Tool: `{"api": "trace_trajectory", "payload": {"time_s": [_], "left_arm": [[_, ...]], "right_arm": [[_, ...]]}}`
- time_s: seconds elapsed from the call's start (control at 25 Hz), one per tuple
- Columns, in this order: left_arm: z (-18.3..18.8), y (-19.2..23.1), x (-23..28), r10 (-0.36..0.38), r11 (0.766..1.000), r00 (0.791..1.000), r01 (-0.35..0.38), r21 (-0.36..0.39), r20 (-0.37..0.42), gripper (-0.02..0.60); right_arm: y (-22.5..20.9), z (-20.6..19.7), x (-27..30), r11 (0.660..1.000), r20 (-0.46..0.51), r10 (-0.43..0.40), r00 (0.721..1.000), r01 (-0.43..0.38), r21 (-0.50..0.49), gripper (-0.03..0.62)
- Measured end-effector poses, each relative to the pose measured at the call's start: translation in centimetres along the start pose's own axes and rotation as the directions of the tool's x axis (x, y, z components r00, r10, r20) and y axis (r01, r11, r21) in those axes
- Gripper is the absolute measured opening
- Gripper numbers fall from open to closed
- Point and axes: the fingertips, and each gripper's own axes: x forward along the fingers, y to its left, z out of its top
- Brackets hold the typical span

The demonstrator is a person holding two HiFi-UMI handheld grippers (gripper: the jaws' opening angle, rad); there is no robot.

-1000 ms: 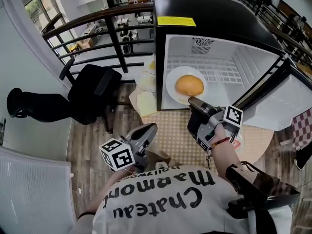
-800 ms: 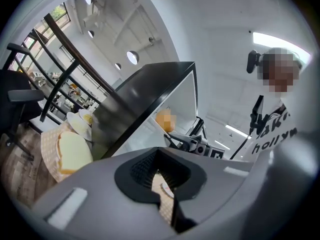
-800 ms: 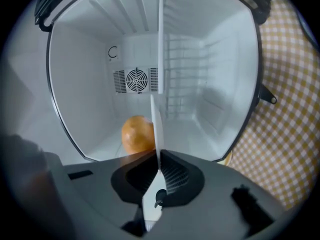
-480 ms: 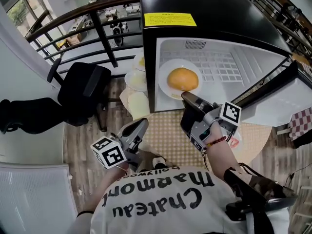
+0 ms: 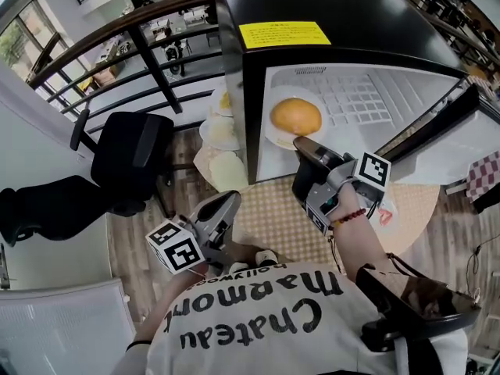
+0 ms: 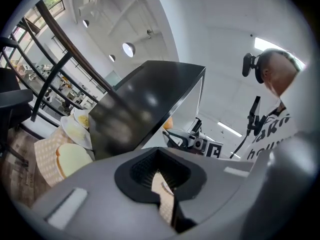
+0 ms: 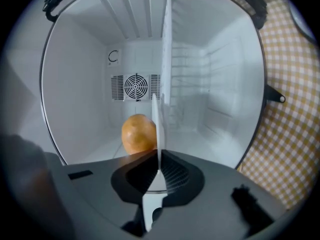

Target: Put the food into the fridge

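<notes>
The black fridge [image 5: 344, 6] stands open, its white inside [image 7: 80, 84] lit. A golden bun [image 5: 296, 116] lies on a white plate [image 5: 273, 135]. My right gripper [image 5: 300, 142] is shut on the plate's near rim and holds it inside the fridge opening. In the right gripper view the plate [image 7: 159, 134] shows edge-on between the jaws, with the bun [image 7: 139, 133] beside it and the wire shelf [image 7: 167, 49] just beyond. My left gripper [image 5: 228, 203] hangs low over the table, shut with nothing in it; it also appears as the left gripper [image 6: 161, 181].
The fridge door [image 5: 461, 143] swings open to the right. Left of the fridge, a plate of food [image 5: 220, 130] and a bread slice [image 5: 228, 170] sit on the checked table [image 5: 269, 221]. A black office chair [image 5: 125, 151] and a railing [image 5: 148, 53] stand further left.
My right gripper has carried the plate with the bun deeper into the fridge opening. The left gripper has stayed low, shifting slightly.
</notes>
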Motion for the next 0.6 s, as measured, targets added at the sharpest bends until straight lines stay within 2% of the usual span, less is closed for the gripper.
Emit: {"api": "trace_trajectory", "payload": {"time_s": [0.6], "left_arm": [[3.8, 0.8, -2.1, -0.053, 0.998, 0.999, 0.052, 0.038, 0.005, 0.000]], "right_arm": [[0.6, 0.2, 1.6, 0.998, 0.137, -0.061, 0.989, 0.060, 0.008, 0.028]]}}
